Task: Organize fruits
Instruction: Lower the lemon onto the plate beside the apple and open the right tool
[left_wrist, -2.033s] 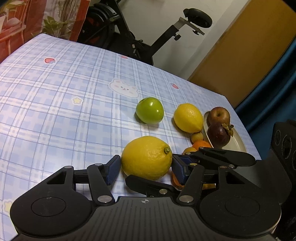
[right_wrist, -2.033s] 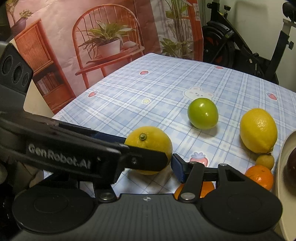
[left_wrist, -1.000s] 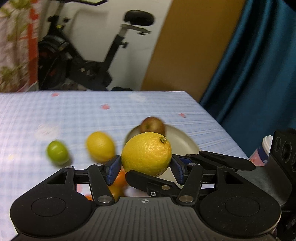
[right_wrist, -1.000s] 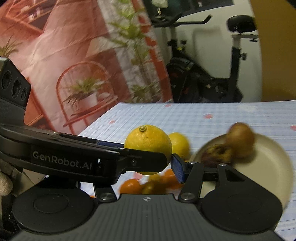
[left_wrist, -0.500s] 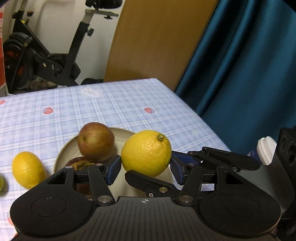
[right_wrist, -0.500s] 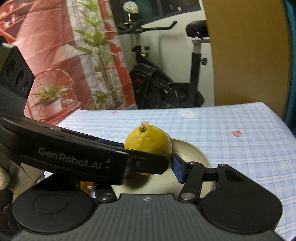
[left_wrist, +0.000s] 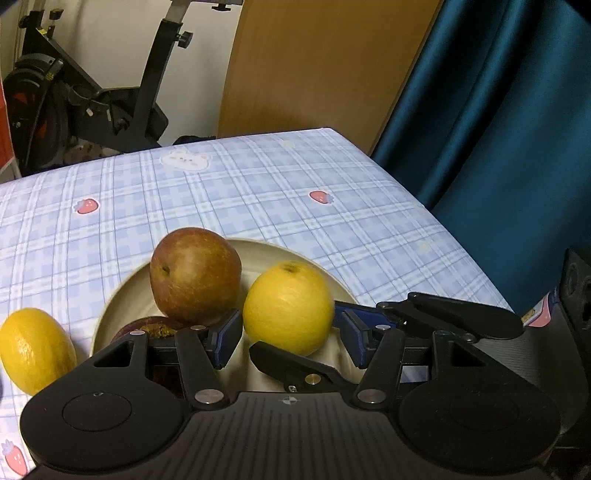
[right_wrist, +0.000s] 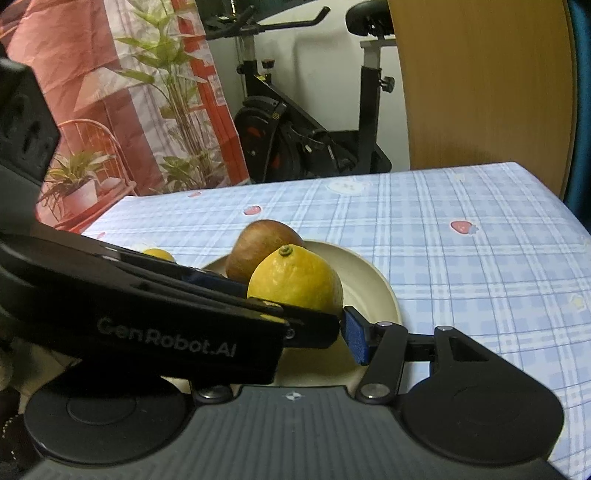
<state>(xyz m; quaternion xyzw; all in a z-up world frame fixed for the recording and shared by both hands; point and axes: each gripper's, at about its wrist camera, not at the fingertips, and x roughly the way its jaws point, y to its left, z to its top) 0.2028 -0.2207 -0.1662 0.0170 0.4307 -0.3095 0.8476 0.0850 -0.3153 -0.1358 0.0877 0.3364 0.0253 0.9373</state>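
Observation:
A large yellow lemon (left_wrist: 288, 308) hangs low over the cream plate (left_wrist: 295, 251), and both grippers hold it together. My left gripper (left_wrist: 290, 339) is shut on it, with a blue pad on each side. The right gripper's black fingers (left_wrist: 295, 363) cross under and beside the lemon. In the right wrist view the lemon (right_wrist: 295, 280) sits against my right gripper's (right_wrist: 295, 325) right pad (right_wrist: 354, 336); the left gripper's body (right_wrist: 147, 314) hides the other finger. A red-brown apple (left_wrist: 194, 275) and a dark fruit (left_wrist: 147, 326) lie on the plate (right_wrist: 384, 284).
A second lemon (left_wrist: 35, 350) lies on the blue checked tablecloth (left_wrist: 258, 192) left of the plate. The table's edge runs close on the right, against a blue curtain (left_wrist: 498, 129). An exercise bike (right_wrist: 295, 140) and a wooden board (left_wrist: 314, 66) stand behind the table.
Both grippers have carried the lemon off the cloth and rightward to the plate, then lower over it. The green fruit and small oranges have left view; the apple is now close.

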